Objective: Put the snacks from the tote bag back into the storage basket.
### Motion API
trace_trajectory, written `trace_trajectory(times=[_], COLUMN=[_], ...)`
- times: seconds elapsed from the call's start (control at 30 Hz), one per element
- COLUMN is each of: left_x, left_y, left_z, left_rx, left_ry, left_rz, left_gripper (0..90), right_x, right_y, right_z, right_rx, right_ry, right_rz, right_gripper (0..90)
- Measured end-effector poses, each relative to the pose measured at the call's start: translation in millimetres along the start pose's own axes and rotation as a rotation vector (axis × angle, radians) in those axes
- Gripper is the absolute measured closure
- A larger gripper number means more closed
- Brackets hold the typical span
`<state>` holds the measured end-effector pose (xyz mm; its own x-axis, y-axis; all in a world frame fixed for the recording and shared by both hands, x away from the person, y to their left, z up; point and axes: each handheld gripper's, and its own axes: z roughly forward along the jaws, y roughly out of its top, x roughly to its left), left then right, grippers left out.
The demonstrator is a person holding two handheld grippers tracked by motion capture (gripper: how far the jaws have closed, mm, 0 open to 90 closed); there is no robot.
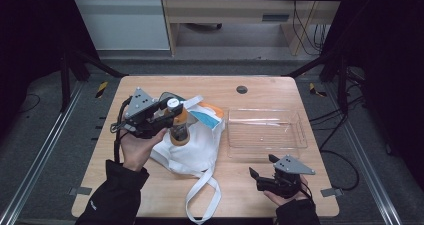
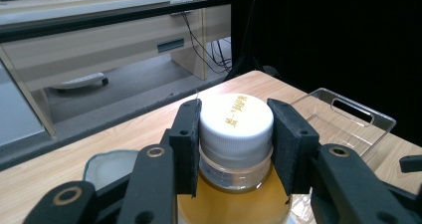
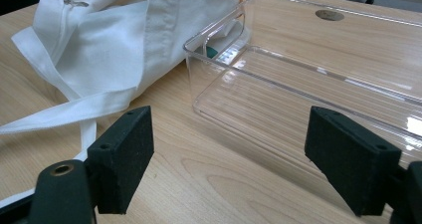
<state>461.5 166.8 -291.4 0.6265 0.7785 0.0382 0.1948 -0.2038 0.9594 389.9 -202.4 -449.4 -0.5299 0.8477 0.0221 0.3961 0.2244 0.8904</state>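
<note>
A bottle of amber liquid (image 1: 179, 130) with a white cap (image 2: 236, 121) is held above a white cloth bag (image 1: 197, 140) lying on the table. My left gripper (image 1: 172, 116) is shut on the bottle, and its black pads (image 2: 187, 144) press on the cap from both sides. My right gripper (image 1: 261, 167) rests near the table's front right edge, open, with nothing between its pads (image 3: 124, 154). It faces a clear plastic tray (image 3: 318, 79).
The clear tray (image 1: 265, 130) stands empty on the right half of the wooden table (image 1: 150, 185), beside the bag. The bag's long straps (image 1: 202, 197) trail toward the front edge. A dark round hole (image 1: 242, 89) sits near the table's far edge.
</note>
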Motion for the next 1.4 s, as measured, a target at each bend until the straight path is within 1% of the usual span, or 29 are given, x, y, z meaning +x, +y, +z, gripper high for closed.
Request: trace_trajectory(times=[0.27,0.53,0.73,1.03,1.17,1.23,1.4], left_x=[-8.2,-12.5,-16.9,-30.3,-36.6,-39.0,-45.5], left_y=[14.7,23.5,25.5,33.3,37.2,39.3,43.4], left_z=[2.9,7.7,17.5,30.0,35.2,37.5,43.6], left_rx=[0.002,0.002,0.012,0.01,0.008,0.012,0.007], left_ry=[-0.023,-0.028,-0.033,-0.056,-0.064,-0.068,-0.081], left_rz=[0.014,0.022,0.024,0.031,0.026,0.034,0.026], left_gripper=[58.9,58.9,58.9,58.9,58.9,58.9,58.9], right_x=[-0.1,-0.3,0.0,-0.4,-0.3,-0.3,-0.5], right_y=[0.1,0.2,0.2,0.2,0.3,0.3,0.3], right_z=[0.0,-0.3,-0.1,-0.5,-0.6,-0.8,-0.8], right_rx=[0.001,0.0,0.0,-0.003,-0.003,-0.003,-0.006], right_ry=[-0.001,0.001,0.003,0.007,0.007,0.007,0.007], right_rz=[-0.001,-0.003,0.0,0.0,-0.002,-0.001,-0.004], right_gripper=[19.5,19.5,19.5,19.5,19.5,19.5,19.5])
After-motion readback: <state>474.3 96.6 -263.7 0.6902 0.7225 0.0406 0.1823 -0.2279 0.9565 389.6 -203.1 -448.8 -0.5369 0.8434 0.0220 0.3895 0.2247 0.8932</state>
